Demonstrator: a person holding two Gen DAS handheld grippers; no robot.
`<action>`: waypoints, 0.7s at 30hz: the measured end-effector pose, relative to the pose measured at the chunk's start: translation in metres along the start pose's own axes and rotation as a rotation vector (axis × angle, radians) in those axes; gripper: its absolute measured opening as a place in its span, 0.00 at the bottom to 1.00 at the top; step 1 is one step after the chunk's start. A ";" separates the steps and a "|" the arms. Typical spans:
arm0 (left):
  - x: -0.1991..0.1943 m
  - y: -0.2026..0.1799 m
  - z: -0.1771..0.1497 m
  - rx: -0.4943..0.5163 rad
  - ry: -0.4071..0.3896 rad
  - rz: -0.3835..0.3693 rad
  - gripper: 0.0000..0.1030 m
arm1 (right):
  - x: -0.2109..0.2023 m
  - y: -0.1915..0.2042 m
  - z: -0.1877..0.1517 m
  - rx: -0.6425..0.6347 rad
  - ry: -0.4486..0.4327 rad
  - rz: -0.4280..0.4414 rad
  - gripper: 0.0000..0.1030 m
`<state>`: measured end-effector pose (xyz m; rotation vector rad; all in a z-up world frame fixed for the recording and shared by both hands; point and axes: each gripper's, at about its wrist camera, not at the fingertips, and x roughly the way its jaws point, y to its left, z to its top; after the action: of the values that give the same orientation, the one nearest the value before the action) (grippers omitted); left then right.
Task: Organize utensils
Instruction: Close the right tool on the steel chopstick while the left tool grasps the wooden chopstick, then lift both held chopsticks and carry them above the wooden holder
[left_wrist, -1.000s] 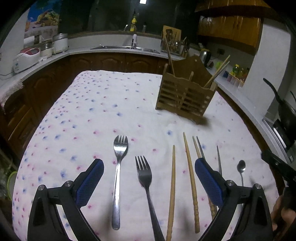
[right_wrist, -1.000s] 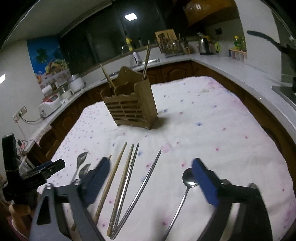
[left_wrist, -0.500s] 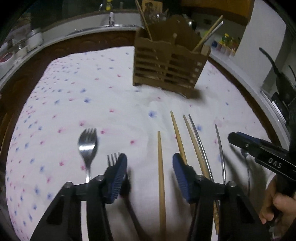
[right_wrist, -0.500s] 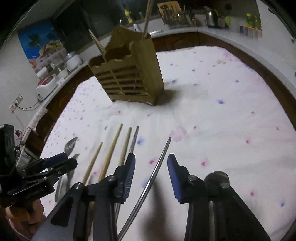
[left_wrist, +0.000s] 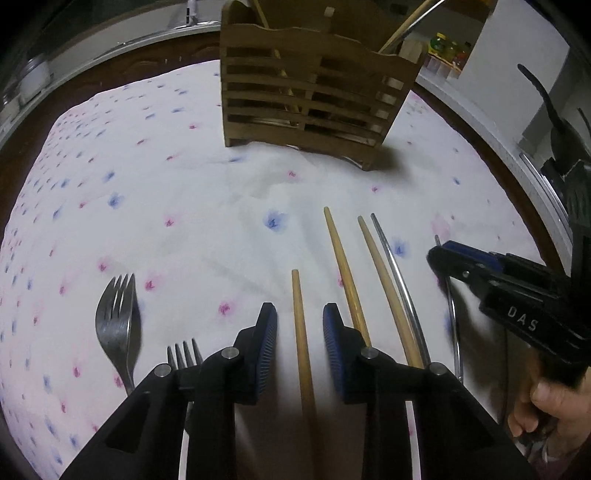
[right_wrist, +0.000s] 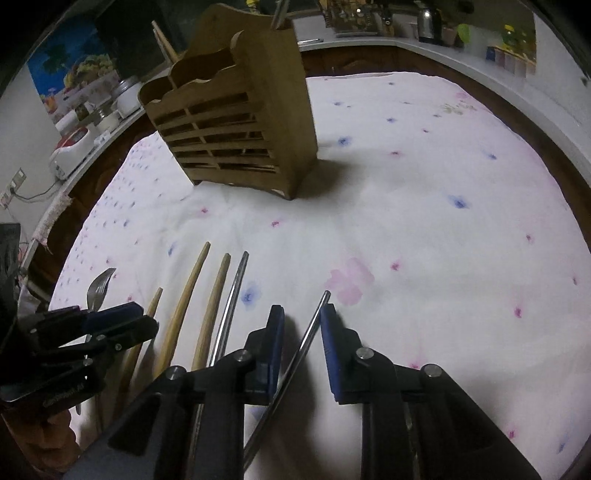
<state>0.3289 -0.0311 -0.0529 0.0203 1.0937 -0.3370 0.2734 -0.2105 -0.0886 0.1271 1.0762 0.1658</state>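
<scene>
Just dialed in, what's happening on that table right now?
A person is sorting utensils into the wooden holder. The left gripper straddles a wooden chopstick, and the right gripper straddles a metal chopstick. Both sets of fingers have just been closing, but gaps remain, so neither grips yet. Two forks and more chopsticks lie on the flowered cloth.

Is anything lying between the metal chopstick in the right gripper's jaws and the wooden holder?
Nothing visible does. From the metal chopstick between the right gripper pads, only bare flowered cloth stretches to the wooden holder; the other chopsticks lie off to its left.
</scene>
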 end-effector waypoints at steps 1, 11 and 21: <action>0.001 0.000 0.001 0.006 0.006 -0.001 0.24 | 0.000 0.002 0.000 -0.013 0.002 -0.005 0.21; 0.006 -0.009 0.007 0.072 0.025 0.027 0.12 | 0.001 0.002 -0.003 -0.061 -0.009 -0.028 0.12; 0.001 -0.004 0.001 0.076 0.052 0.020 0.07 | -0.002 -0.007 -0.001 0.000 0.024 0.037 0.07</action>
<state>0.3292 -0.0354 -0.0529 0.1083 1.1308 -0.3618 0.2716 -0.2174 -0.0886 0.1448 1.0986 0.2010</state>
